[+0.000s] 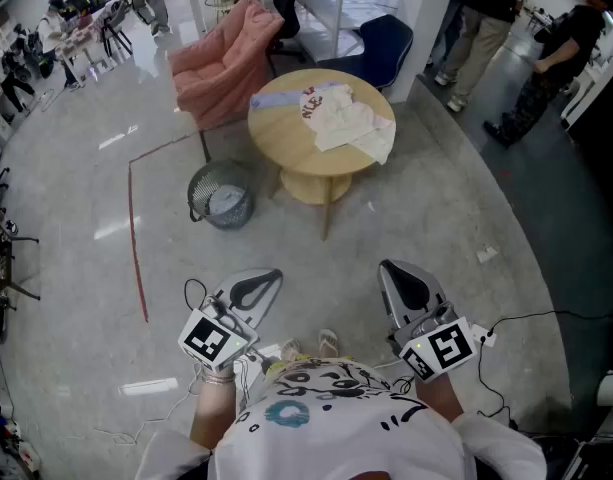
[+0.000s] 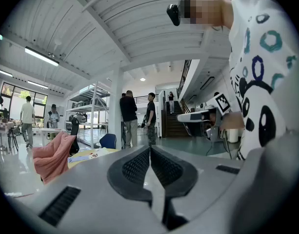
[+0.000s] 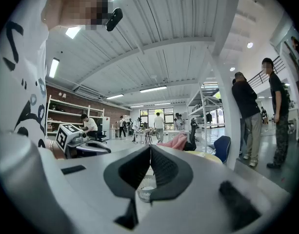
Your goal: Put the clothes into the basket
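Jaws pressed together and empty, the left gripper (image 1: 254,288) and right gripper (image 1: 401,283) hover well short of the round worktop (image 1: 286,153). The clothes (image 1: 351,118) lie heaped on it, one hem drooping over its near edge. The mesh basket (image 1: 199,190) stands on the floor just left of the worktop's base. A loose pinch would likely spill cloth past that small basket or tip it. Bare floor opens before the worktop, while a pink armchair (image 1: 226,63) crowds behind it.

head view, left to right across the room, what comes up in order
red floor line → wire basket → round table with clothes → person in tan trousers → person in dark clothes
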A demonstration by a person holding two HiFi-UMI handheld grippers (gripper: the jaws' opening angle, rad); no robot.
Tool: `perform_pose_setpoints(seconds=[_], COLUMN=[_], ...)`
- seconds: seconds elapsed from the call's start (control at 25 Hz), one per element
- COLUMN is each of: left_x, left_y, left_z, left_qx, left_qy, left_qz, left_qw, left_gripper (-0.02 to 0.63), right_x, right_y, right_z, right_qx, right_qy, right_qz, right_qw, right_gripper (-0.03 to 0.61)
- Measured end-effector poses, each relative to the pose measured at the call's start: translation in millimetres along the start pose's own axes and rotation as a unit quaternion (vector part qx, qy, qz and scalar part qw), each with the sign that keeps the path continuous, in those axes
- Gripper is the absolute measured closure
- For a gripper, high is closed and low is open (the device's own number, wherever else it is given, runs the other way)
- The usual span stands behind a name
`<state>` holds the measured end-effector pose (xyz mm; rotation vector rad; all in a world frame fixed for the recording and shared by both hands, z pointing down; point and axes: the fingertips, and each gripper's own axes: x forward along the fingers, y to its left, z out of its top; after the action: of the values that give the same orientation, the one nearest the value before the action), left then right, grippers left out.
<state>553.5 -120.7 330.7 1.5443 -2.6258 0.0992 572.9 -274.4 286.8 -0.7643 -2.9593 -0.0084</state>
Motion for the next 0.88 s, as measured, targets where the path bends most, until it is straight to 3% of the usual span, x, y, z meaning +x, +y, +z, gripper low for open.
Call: perform_pose_setpoints(seconds=[0.48,0.68,0.88], left_x=[-1.4,-2.8,-11.7], left_y=[-18.9,-14.8,-5.5], left_z=[3.4,-6.3,-15.6], left_qx=[-0.003,-0.008,-0.004], left_qy=[-0.004,0.006,0.021], left_qz=[0.0,-0.009,-0.005], left_qw=[1.0,0.9999,0.9998], left_gripper=[0.594,0.594,0.594], right_x=[-8.3,2.5,6.4], right_y=[9.3,11.9,28.8], right_z=[-9.0,-13.5,-19.3], right_qx=[-0.012,0.014,-0.011], right_qy=[0.025,0.011,0.012], right_qz=[0.022,0.03,0.033], right_qw=[0.999,0.999,0.999], right_gripper=[0.551,0.549,0.548])
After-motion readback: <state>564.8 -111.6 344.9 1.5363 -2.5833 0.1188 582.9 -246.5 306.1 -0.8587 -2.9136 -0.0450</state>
